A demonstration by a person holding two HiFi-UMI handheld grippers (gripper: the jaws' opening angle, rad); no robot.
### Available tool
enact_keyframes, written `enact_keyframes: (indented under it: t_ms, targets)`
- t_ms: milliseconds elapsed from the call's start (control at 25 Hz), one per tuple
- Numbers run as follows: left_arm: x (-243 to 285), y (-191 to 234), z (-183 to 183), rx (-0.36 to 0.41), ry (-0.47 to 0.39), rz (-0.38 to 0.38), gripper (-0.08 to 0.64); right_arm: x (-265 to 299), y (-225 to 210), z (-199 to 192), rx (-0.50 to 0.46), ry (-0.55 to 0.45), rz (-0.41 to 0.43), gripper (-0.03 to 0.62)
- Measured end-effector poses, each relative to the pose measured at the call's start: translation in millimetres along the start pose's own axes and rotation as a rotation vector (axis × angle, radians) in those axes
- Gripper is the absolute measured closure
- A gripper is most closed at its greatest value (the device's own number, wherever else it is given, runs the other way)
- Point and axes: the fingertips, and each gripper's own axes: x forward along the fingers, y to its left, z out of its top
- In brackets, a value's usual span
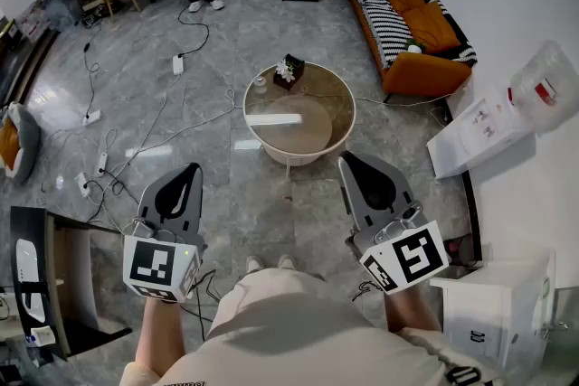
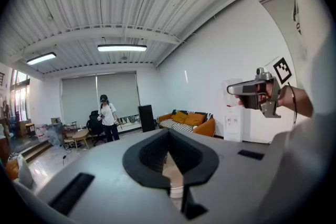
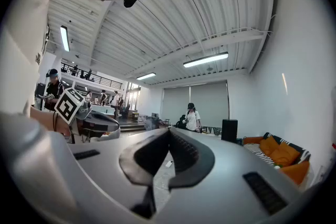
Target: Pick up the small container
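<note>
- Head view: 2 tools, the left tool [image 1: 193, 169] and the right tool [image 1: 347, 158], are held out with jaws pressed together, carrying nothing. The small container [image 1: 261, 83] stands at the far-left rim of the round table [image 1: 321, 127], near a dark flower box [image 1: 289, 71]. It is ahead of both tools and well apart, and the left tool looks slightly nearer.
- Left gripper view: the tips meet, with only tabletop showing through the gap behind them.
- Right gripper view: the jaws are closed on nothing with floor beyond, and the container cannot be made out.
</note>
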Motion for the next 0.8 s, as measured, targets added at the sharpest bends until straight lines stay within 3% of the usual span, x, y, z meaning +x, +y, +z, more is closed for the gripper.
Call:
enact_keyframes:
  t_ms: [280,800]
  targets:
    - [6.3,-4.1,0.0,-0.001,-0.001,-0.004,0.555,0.3,-11.6,-2.1,-0.008,0.006,-0.046,0.597]
    - [13.5,-23.1,-6.8,-0.004,0.006,-0.013,0.555,-3.5,-11.9,-15.8,0.007,0.015,-0.004,0.597]
